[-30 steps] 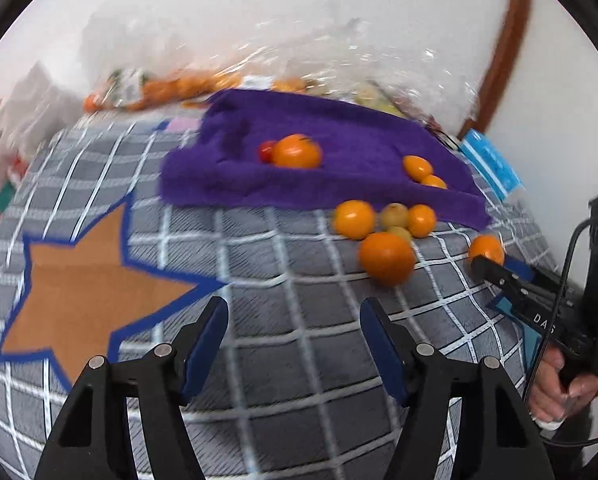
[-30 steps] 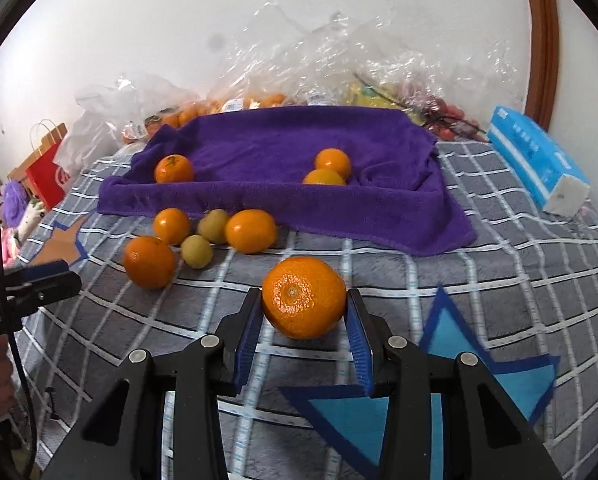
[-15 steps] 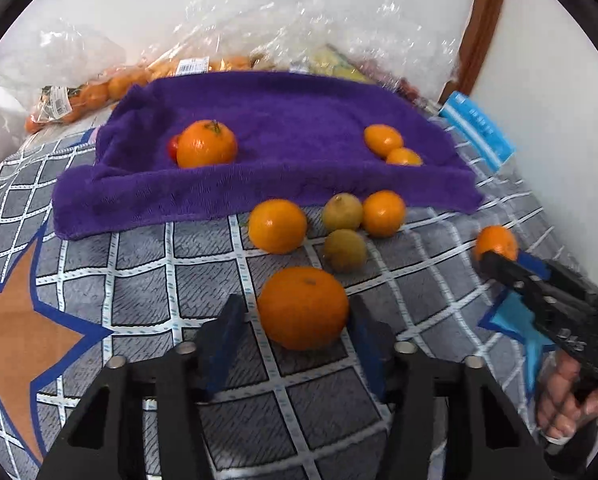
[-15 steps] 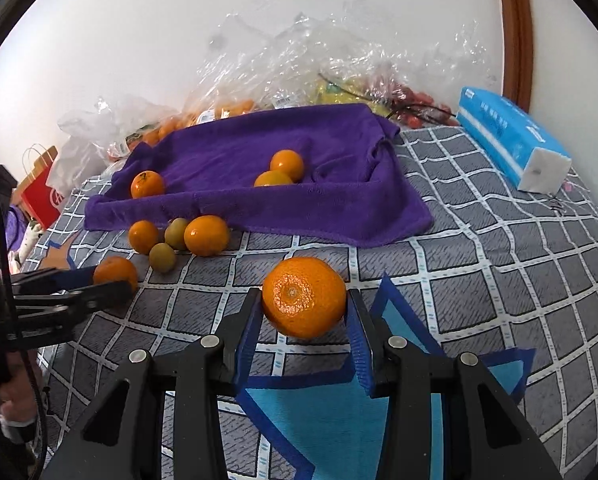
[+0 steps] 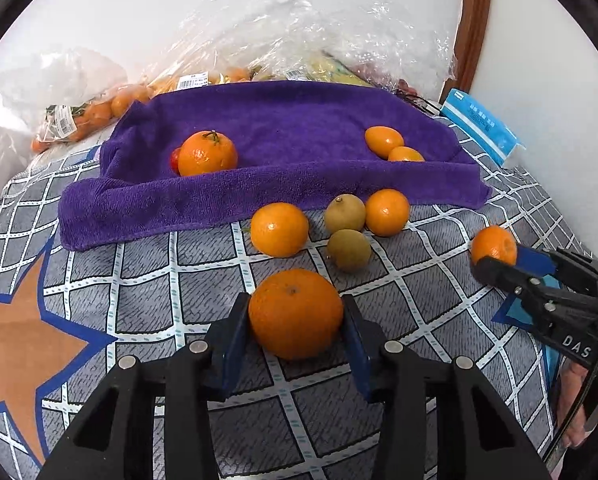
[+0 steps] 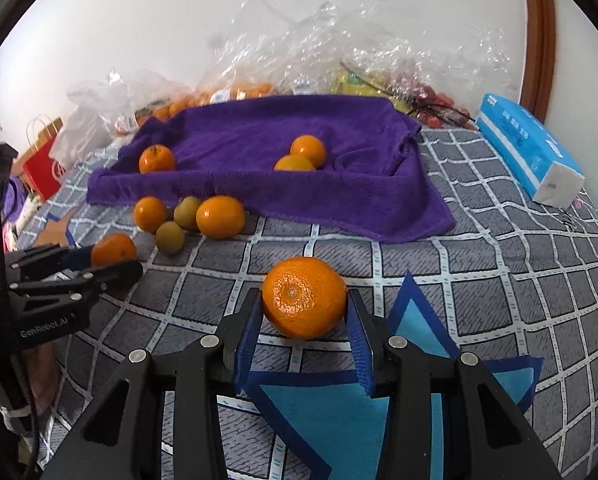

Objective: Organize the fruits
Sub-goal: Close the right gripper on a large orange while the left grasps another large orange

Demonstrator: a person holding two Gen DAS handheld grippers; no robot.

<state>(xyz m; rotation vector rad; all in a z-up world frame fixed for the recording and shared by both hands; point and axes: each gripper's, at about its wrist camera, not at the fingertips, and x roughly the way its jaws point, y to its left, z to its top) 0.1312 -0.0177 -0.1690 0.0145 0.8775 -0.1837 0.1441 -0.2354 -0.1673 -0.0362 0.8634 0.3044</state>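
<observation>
Left gripper (image 5: 295,320) clamps one orange (image 5: 295,313); right gripper (image 6: 303,309) clamps a mandarin (image 6: 303,297); round skins probably slip if squeezed unevenly.

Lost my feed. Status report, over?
Left claw shut on an orange. Right claw shut on a mandarin. Purple towel ahead, path open.
</observation>
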